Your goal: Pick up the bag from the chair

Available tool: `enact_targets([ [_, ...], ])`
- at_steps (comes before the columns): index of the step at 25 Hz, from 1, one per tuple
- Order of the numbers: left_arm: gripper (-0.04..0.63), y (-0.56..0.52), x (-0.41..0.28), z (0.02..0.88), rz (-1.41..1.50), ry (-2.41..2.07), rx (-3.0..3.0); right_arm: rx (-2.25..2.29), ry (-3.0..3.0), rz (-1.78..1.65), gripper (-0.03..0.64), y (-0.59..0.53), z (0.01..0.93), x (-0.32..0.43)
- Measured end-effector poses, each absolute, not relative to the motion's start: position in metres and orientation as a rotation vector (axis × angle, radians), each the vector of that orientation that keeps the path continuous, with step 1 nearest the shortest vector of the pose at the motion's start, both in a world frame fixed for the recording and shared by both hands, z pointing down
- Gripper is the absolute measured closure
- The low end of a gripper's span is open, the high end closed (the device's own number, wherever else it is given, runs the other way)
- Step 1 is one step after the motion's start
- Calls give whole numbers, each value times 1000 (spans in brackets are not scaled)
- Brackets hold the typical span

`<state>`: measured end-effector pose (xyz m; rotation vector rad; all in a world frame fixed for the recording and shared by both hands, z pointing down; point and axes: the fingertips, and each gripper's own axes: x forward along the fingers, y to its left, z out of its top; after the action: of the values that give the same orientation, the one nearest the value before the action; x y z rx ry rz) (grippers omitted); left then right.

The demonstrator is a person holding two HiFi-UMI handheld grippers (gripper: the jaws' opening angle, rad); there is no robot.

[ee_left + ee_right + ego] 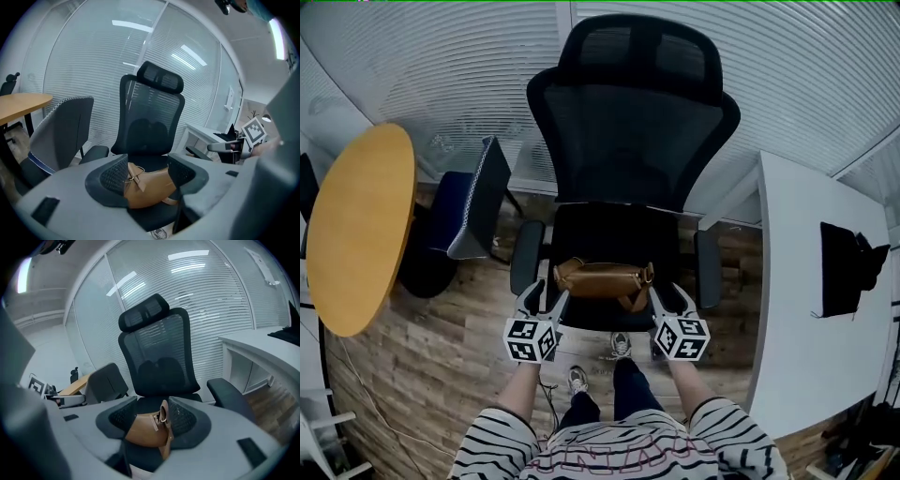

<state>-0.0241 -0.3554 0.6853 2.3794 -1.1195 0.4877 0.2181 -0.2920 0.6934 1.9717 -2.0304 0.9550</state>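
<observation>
A tan leather bag (602, 278) lies across the front of the black mesh office chair's seat (609, 230). My left gripper (546, 295) is at the bag's left end and my right gripper (670, 294) at its right end. In the left gripper view the bag (147, 187) shows in the gap between the spread jaws of the left gripper (147, 176), which is open. In the right gripper view the bag's buckled end (143, 430) sits between the parted jaws of the right gripper (149, 417), also open. Whether the pads touch the leather is unclear.
A round wooden table (358, 225) stands at the left, with a second grey-and-blue chair (473, 202) beside it. A white desk (797, 281) with a black item (844, 267) runs along the right. The chair's armrests (525, 253) flank the bag. Blinds cover the glass wall behind.
</observation>
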Motion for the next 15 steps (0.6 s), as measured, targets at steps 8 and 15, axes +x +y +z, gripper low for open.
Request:
enact_targets([
  [8, 339, -379, -12, 737, 485, -1136, 2252, 1890, -2018, 1015, 411, -320, 747, 223],
  [15, 334, -398, -19, 768, 492, -1180, 2177, 1995, -1985, 1086, 388, -341, 780, 227],
])
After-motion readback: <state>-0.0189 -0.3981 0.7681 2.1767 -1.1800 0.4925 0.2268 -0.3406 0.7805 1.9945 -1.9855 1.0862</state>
